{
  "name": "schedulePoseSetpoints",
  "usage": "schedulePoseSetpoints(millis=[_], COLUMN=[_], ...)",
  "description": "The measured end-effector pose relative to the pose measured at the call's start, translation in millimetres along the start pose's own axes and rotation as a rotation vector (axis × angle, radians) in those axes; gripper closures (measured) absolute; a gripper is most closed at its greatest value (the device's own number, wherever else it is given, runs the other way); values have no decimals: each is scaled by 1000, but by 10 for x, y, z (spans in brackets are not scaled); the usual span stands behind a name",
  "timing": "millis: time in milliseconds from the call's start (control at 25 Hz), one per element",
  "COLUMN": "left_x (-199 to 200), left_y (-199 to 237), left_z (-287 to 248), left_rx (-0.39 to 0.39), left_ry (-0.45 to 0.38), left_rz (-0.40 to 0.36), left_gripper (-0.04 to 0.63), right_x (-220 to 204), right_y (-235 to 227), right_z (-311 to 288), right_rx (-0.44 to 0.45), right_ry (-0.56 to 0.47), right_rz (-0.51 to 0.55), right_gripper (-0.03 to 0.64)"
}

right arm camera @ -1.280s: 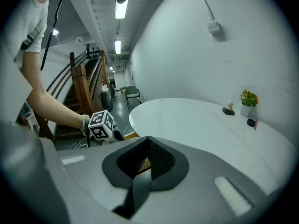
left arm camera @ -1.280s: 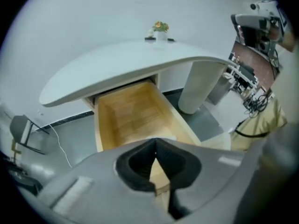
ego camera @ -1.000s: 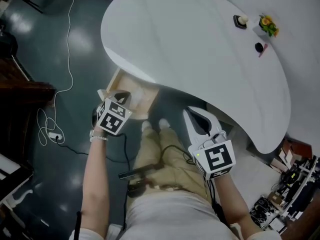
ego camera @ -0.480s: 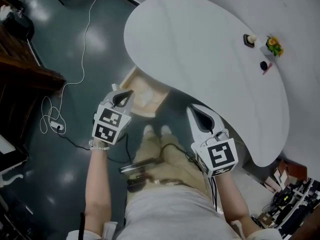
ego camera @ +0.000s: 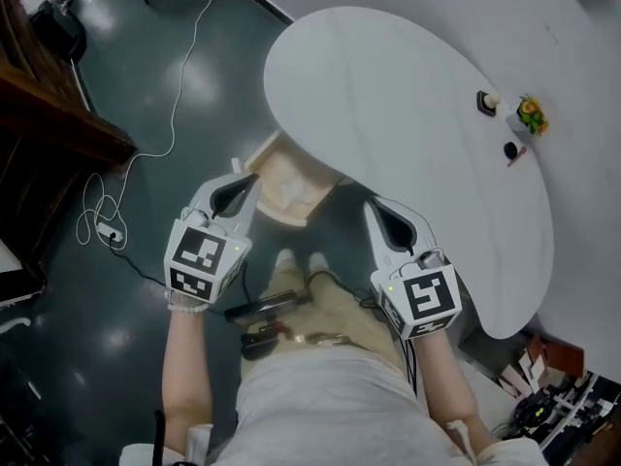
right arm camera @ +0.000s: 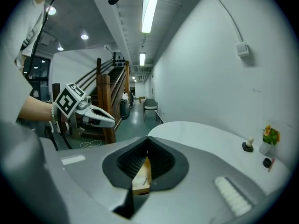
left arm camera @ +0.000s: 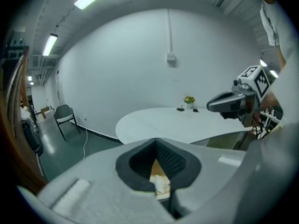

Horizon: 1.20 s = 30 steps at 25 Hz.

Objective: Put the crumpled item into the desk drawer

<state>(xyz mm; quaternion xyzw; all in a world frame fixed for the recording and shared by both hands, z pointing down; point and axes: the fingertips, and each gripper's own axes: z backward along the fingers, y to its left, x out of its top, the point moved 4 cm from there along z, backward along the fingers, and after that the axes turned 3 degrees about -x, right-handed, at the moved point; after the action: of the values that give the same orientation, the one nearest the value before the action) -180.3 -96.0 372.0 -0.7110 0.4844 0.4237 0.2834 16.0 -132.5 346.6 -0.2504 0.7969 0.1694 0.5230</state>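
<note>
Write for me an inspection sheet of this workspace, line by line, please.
Surface: white rounded table, mostly bare.
Job's things: drawer open under the table edge; crumpled item lies inside it.
Clutter: small plant and two small dark objects near the table's far side.
Grippers: left gripper and right gripper both shut, holding nothing, short of the drawer.
Cables: white cable runs across the floor to a plug block.
Surroundings: dark glossy floor; wooden staircase; chair.
</note>
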Motion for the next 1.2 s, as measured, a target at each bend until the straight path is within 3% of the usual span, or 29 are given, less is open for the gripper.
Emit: schedulePoseSetpoints(millis=[480, 1200], left_x=[405, 404], left_y=[-49, -68], left_z=[540, 909], left_rx=[77, 163], left_ry=[-136, -171], left_rz=[-23, 5], left_gripper=[598, 598], right_x=[249, 403], right_y=[122, 182], right_z=[42, -1], right_rx=[20, 44], right_ry=[-54, -88], right_rz=[43, 65], right_gripper=[612, 612])
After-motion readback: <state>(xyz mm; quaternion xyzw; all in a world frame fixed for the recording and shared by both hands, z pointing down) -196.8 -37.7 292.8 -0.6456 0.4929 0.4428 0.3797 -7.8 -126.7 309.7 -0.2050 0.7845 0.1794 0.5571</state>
